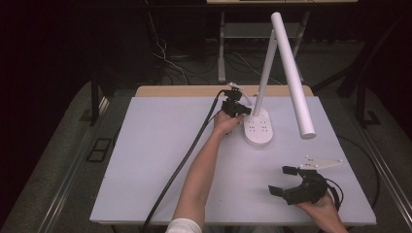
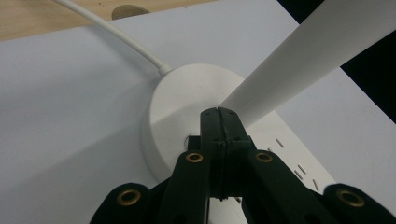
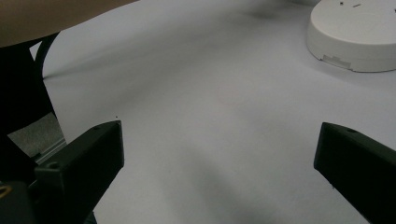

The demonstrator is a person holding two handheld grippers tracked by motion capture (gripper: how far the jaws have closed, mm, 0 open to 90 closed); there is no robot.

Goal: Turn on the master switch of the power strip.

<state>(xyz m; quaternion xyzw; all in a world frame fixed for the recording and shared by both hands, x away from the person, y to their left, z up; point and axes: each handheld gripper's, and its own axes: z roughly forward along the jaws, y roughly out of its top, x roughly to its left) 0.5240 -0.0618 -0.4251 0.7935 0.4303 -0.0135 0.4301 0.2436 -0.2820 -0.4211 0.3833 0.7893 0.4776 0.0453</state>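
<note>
Near far edge, worktop centre: white desk lamp (image 1: 257,127), oval base flat on the worktop (image 1: 160,160), stem leaning up, long head angled down twd right side.
Left hand-held gripper (image 1: 239,109): jaws pressed together, nothing seen betw them; tips at lamp base by foot of stem (image 2: 299,60). Contact w/ base: can't tell.
Lamp cord (image 2: 121,35): white, runs off base twd far edge.
Right hand-held gripper (image 1: 283,180): near right corner, jaws wide apart, empty, well apart from lamp.
</note>
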